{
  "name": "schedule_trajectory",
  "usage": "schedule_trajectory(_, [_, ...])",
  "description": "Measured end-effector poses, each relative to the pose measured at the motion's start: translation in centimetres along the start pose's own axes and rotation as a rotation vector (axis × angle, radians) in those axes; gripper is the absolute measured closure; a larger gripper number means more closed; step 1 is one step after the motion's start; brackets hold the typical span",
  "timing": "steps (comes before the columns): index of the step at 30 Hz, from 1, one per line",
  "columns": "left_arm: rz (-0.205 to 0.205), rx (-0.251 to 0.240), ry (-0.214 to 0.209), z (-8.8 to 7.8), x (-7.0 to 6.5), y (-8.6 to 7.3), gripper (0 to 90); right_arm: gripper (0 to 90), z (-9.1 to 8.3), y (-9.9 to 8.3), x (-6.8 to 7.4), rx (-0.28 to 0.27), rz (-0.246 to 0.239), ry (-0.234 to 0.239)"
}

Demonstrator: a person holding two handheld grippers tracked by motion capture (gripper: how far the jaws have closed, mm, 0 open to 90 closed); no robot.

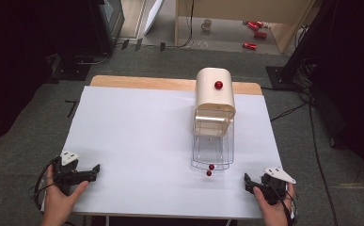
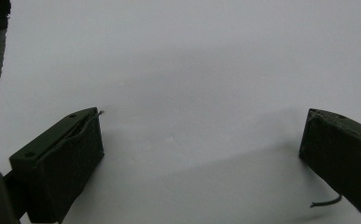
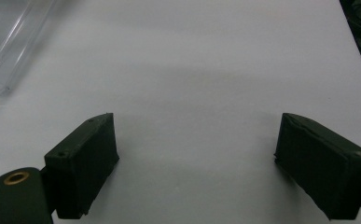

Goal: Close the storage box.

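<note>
A cream bread-box-like container with a red knob stands at the table's far right of middle. Its clear plastic door lies folded down onto the table toward me, with a small red knob at its near edge; that door's corner shows in the right gripper view. My left gripper rests at the near left of the white table, open, nothing between its fingers. At the near right my right gripper stands open over bare table, its fingers wide apart.
A wooden strip runs along the table's far edge. Beyond it on the floor are red cans, a mug and cables. Dark equipment stands at both sides.
</note>
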State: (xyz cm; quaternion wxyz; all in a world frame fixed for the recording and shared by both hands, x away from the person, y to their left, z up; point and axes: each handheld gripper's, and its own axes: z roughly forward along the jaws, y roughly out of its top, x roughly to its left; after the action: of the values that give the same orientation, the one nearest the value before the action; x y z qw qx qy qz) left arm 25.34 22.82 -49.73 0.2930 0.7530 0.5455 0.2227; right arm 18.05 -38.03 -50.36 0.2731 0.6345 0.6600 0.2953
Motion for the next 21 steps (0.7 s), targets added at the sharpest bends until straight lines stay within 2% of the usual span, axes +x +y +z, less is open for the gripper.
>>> schedule_trajectory(8, [0.002,0.001,0.001,0.0,0.0,0.0,0.0,12.3,-0.5,0.1,1.0,0.008,0.015,-0.041])
schedule_trajectory(12, [0.002,0.000,0.001,0.0,0.0,0.0,0.0,12.4,-1.1,0.4,1.9,-0.010,0.039,0.002])
schedule_trajectory(17, [0.002,0.000,0.001,0.0,0.0,0.0,0.0,12.4,-1.5,0.6,3.1,-0.022,0.029,0.039])
schedule_trajectory(21, [0.003,0.000,0.001,0.0,0.0,0.0,0.0,12.8,-2.0,1.0,4.9,-0.049,0.018,0.082])
